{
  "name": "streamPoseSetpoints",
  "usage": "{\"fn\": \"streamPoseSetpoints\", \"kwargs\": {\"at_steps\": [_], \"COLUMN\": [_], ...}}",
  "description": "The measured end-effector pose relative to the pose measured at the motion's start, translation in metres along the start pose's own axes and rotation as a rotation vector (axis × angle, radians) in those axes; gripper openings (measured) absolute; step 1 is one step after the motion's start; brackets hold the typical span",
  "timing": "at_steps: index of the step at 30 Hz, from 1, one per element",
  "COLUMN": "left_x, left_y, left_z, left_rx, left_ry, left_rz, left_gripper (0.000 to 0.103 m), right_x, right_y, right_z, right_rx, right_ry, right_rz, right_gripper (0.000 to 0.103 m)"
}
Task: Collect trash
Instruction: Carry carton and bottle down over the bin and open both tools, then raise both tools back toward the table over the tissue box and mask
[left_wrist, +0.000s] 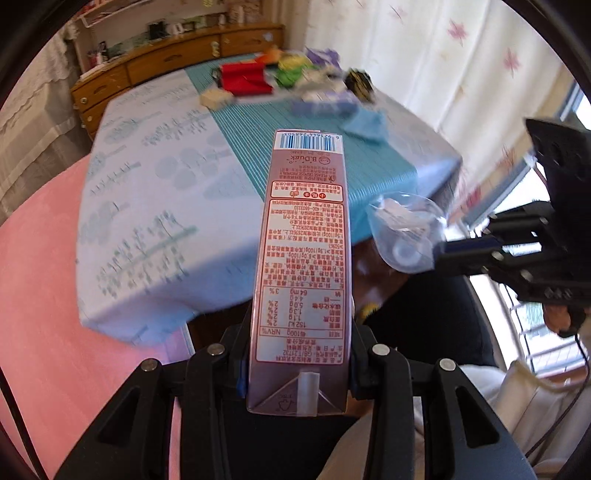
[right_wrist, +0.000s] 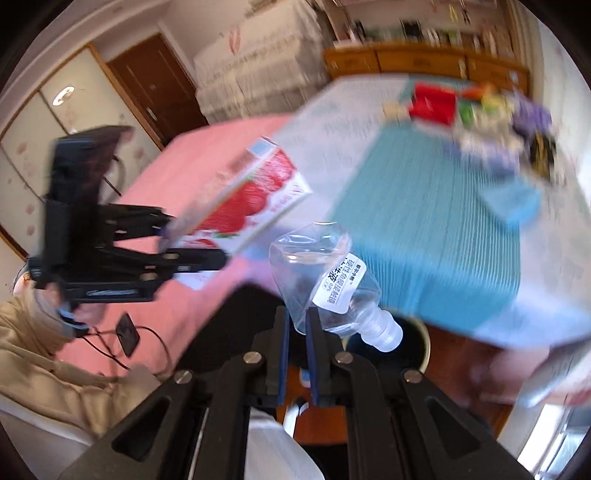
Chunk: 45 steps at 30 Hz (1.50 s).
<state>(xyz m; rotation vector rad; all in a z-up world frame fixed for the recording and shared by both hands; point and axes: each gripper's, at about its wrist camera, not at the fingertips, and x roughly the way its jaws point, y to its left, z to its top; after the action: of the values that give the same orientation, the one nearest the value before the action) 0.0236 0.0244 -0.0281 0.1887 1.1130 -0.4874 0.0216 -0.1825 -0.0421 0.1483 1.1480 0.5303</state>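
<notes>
The left gripper (left_wrist: 299, 373) is closed on a tall drink carton (left_wrist: 303, 266). The carton is gripped only near its folded end, and the rest sticks out far ahead of the fingers, over the near edge of the table (left_wrist: 155, 192). A long box held at one end can swing or slide out, most of all if the hand is moved fast. The blur in both views hints that the hands are being moved.

The right gripper (right_wrist: 297, 332) is closed narrowly on a crushed clear plastic bottle (right_wrist: 325, 280). Only a thin fold of the bottle is pinched between the blue pads. The capped neck hangs down to the right, and the squashed body sticks up and away. Thin, smooth plastic can slip from such a small pinch.

In the right wrist view the carton is seen up and to the left of the bottle, very near it. The two things could be knocked together, and one could be dropped.

Below the bottle a dark round bin (right_wrist: 406, 347) is seen on the floor. If something is let go too early, it could land outside the bin.

Far across the table, a heap of mixed things (left_wrist: 295, 77) is still left.
</notes>
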Motion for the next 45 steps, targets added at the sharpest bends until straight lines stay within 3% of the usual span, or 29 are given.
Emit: {"fn": "streamPoseSetpoints", "kwargs": {"at_steps": [4,8,12,16,27,30,35,45], "left_x": [0.041,0.087,0.141,0.189,0.289,0.304,0.308,0.285], "left_y": [-0.018,-0.035,-0.046,-0.050,-0.057,-0.056,-0.045,-0.045], "left_z": [-0.022,-0.031,-0.033,-0.035,-0.036,-0.035,-0.035,-0.030], "left_rx": [0.046,0.154,0.221,0.239,0.291,0.293,0.261,0.260], "left_ry": [0.077,0.073,0.124,0.177,0.247,0.267,0.237,0.151], "left_rz": [-0.004,0.055,0.081,0.083,0.186,0.208,0.201,0.216], "left_gripper": [0.036,0.036,0.036,0.036,0.038,0.041,0.082,0.082], "right_x": [0.036,0.079,0.114,0.150,0.226,0.236,0.242,0.212], "right_y": [-0.026,-0.056,-0.079,-0.106,-0.182,-0.199,-0.214,-0.184], "right_z": [-0.016,-0.028,-0.041,-0.059,-0.096,-0.100,-0.110,-0.101], "right_rx": [0.057,0.120,0.201,0.284,0.485,0.528,0.570,0.541], "right_ry": [0.060,0.099,0.114,0.122,0.103,0.111,0.097,0.085], "right_rz": [-0.024,-0.052,-0.067,-0.078,-0.129,-0.148,-0.136,-0.195], "right_gripper": [0.009,0.009,0.009,0.009,0.008,0.008,0.008,0.009]}}
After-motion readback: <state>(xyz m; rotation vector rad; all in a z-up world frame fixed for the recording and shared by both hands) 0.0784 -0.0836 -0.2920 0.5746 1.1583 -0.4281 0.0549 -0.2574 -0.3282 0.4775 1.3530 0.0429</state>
